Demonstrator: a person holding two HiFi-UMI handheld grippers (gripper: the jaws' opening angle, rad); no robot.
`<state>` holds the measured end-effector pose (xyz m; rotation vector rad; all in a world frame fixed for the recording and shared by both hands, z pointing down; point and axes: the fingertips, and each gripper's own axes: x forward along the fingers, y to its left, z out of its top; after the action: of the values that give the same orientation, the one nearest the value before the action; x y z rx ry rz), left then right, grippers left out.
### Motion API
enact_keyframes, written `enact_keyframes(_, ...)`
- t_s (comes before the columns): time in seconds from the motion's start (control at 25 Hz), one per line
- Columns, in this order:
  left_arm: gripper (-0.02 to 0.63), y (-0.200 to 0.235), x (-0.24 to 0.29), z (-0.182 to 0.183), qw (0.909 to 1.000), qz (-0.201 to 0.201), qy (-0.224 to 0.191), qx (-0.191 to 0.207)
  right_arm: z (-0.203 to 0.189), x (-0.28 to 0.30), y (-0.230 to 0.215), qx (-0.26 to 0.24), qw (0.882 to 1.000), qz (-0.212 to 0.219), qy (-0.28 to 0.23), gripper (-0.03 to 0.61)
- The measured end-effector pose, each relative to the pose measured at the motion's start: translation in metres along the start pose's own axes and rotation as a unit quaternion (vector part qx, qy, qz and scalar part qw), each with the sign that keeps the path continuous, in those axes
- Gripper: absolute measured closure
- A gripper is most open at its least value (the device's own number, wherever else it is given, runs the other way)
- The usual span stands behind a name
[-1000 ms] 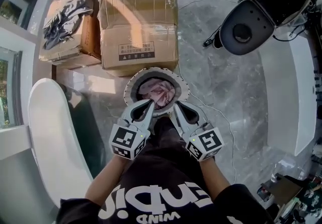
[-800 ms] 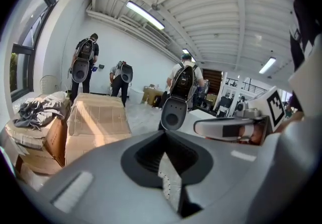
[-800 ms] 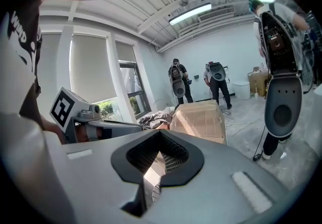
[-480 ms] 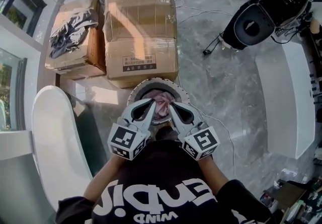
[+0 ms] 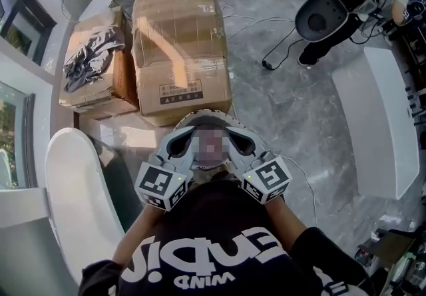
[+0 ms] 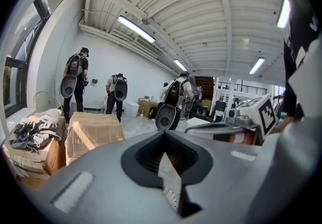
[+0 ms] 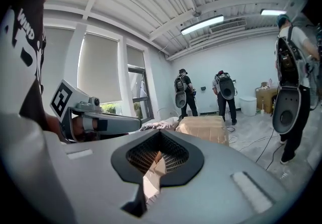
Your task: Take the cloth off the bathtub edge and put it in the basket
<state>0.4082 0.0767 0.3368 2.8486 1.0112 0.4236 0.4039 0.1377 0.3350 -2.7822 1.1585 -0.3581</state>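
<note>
**Both tongs shut and empty over the basket: the drop-off looks done.**

Your left tongs (image 5: 190, 138) and right tongs (image 5: 233, 138) are side by side just above the basket (image 5: 210, 115), tips pointing away from you. Each has its jaws pressed together with nothing between them. The rim of the bathtub (image 5: 70, 181) at your left shows bare, so the cloth is not there. The inside of the basket is covered in the head view, so I cannot see the cloth itself, but I judge that it lies inside. If that is right, no carrying remains: look down into the basket and check that no corner hangs over its rim. Should one hang out, open one pair of tongs, pinch the loose part and tuck it in.
</note>
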Motion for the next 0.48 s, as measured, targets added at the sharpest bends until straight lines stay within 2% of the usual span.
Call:
enact_keyframes(0.32, 0.617, 0.009, -0.007, 0.004, 1.0000, 0.006, -0.002, 0.006, 0.015, -0.017, -0.025, -0.012, 1.000, -0.019, -0.018, 0.572)
enact_keyframes(0.48, 0.617, 0.011, -0.010, 0.006, 0.9999, 0.008, -0.004, 0.008, 0.020, -0.020, -0.027, -0.017, 1.000, -0.011, -0.020, 0.572)
